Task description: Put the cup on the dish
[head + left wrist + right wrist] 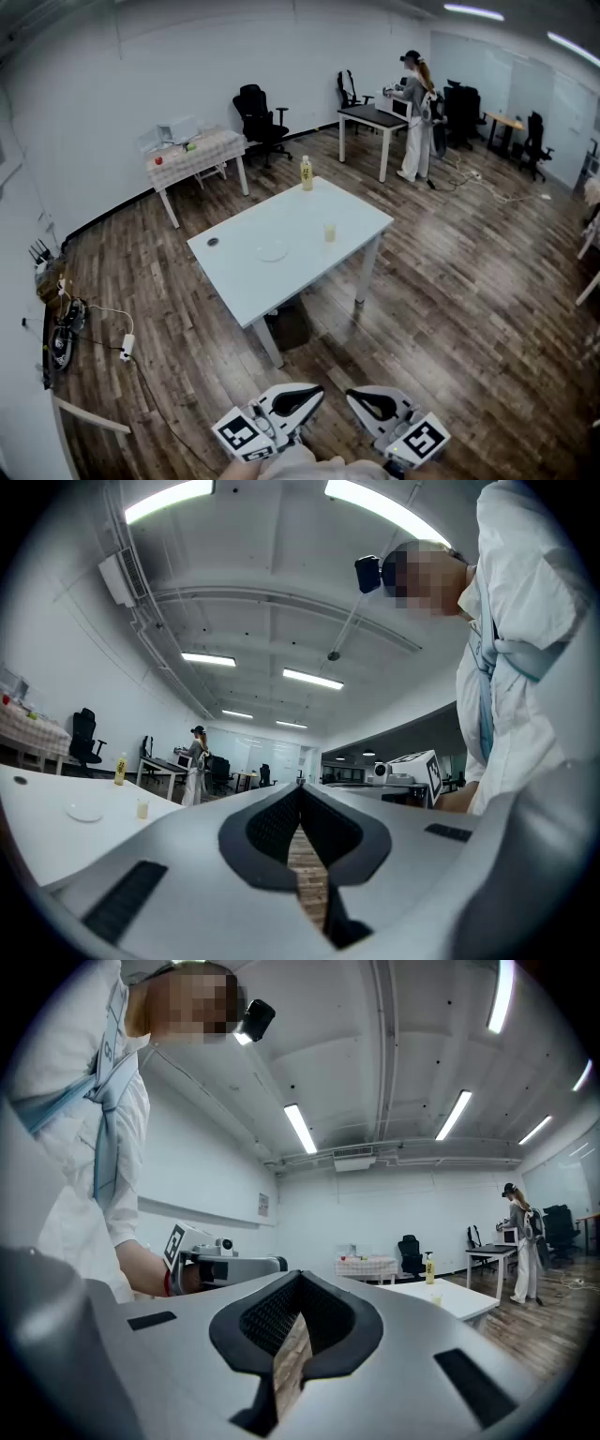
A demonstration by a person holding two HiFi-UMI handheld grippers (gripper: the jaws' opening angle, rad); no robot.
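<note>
Well short of the work, both tools hang at 6 o'clock in the head view, with the white table (246, 281) well apart from them at the centre. On that table, from left to right, a small dark round thing (213, 242) lies near the 9 o'clock corner. Next comes the dish (273, 251), a pale, flat, shallow plate that barely stands out from the tabletop. The cup (329, 232) stands upright at about 2 o'clock of the dish, near it but not touching. It looks small, translucent and yellowish, probably light plastic. A yellow bottle (306, 173) stands at the table's 12 o'clock corner. The left gripper (298, 401) has its jaws pressed together with nothing between them, only floor showing through the slit. The right gripper (373, 405) is likewise closed and empty. My worry is that jaws brought in shut would knock such a light cup over or push it toward the table's 3 o'clock edge. A hard squeeze might also deform it, and the thin dish could slide if the cup lands on its rim.
</note>
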